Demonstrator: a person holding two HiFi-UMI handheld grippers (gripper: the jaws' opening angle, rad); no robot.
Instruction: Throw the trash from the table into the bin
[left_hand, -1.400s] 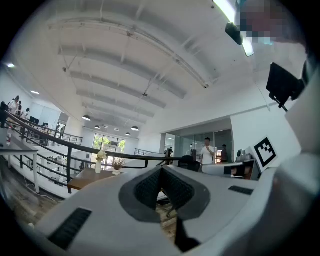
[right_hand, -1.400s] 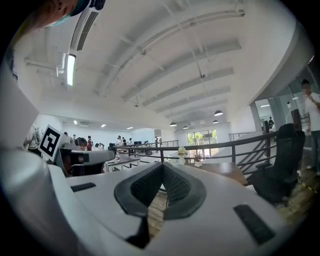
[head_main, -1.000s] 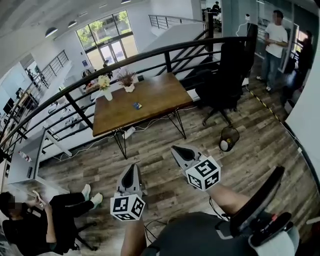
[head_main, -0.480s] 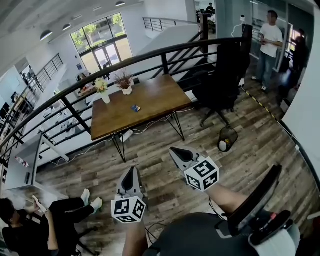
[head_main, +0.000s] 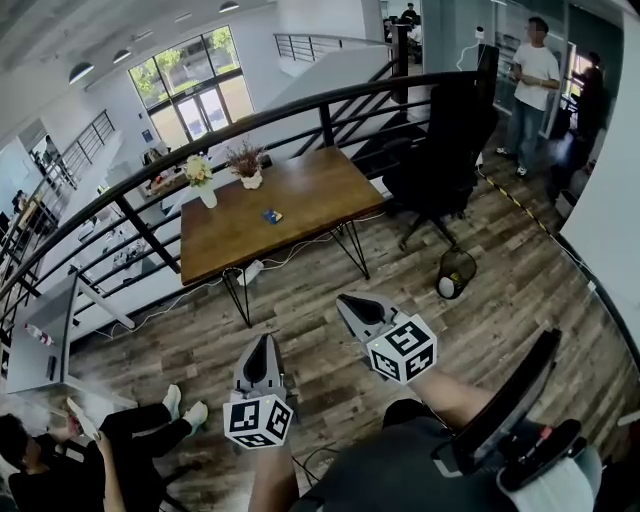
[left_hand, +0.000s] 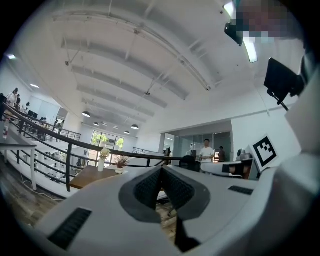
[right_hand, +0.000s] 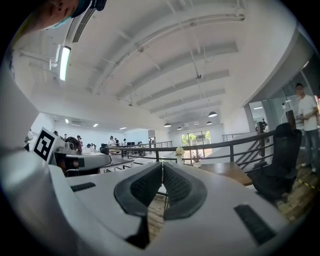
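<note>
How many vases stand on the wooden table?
2: a tall white vase of flowers at the table's far-left corner, and a low white pot of sprigs right of it.

No words, numbers or brand names can be read anywhere in these views. The only printed marks are black-and-white square patterns. They stand on the left marker cube (head_main: 256, 420) of the left gripper (head_main: 262, 340) and on the right marker cube (head_main: 402, 349) of the right gripper (head_main: 347, 300). These are coded blocks, not letters or digits. One such pattern also shows at the edge of each gripper view. The small blue thing (head_main: 271, 215) on the bench (head_main: 300, 190) is too small for any print on it to be made out.
</note>
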